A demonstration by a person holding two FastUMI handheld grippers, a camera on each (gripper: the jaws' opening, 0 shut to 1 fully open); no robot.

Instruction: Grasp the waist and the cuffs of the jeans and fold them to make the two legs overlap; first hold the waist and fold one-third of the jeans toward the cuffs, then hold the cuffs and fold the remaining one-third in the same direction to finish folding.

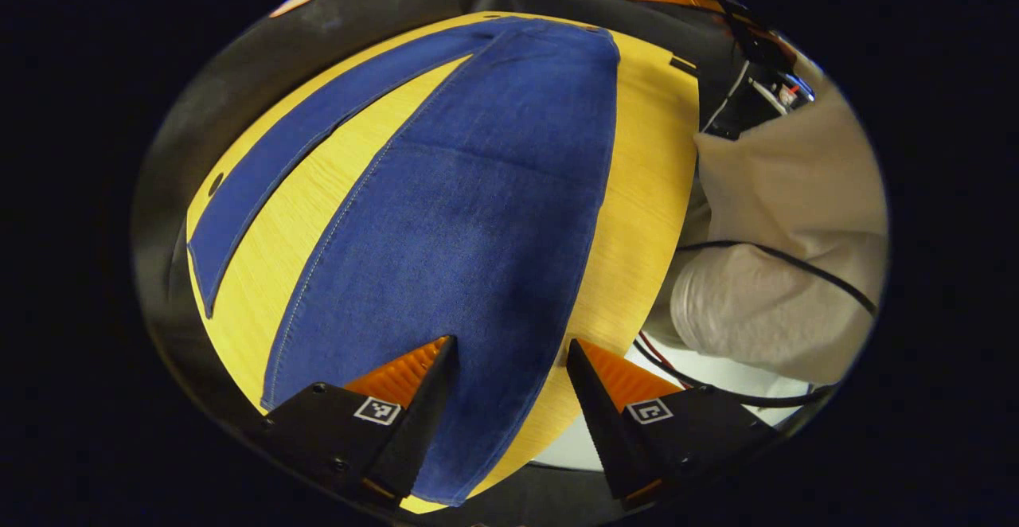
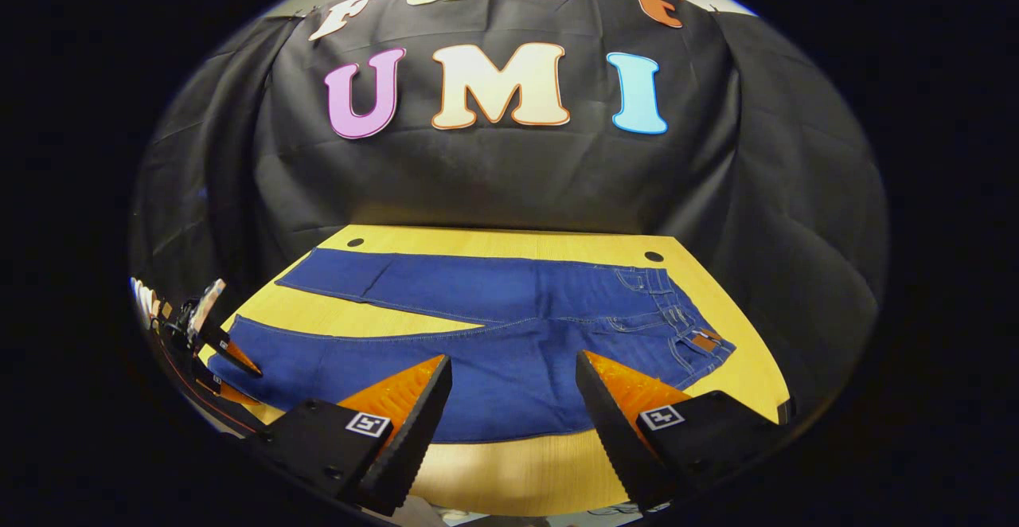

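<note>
Blue jeans (image 2: 493, 328) lie flat on the yellow wooden table (image 2: 509, 463), legs spread apart toward the left, waist (image 2: 685, 320) at the right. My right gripper (image 2: 513, 368) hovers open over the near leg around its thigh. In the left gripper view the near leg (image 1: 470, 216) runs away from me and the far leg (image 1: 294, 153) slants off to the left. My left gripper (image 1: 509, 348) is open above the cuff end of the near leg, nothing between its fingers. That gripper (image 2: 227, 360) also appears at the far left in the right gripper view, by the cuff.
A person's light sleeve (image 1: 788, 248) with black cables over it shows at the right of the left gripper view. Black cloth walls (image 2: 509, 177) close in the table's far side and ends. Two small holes (image 2: 653, 257) sit near the table's back edge.
</note>
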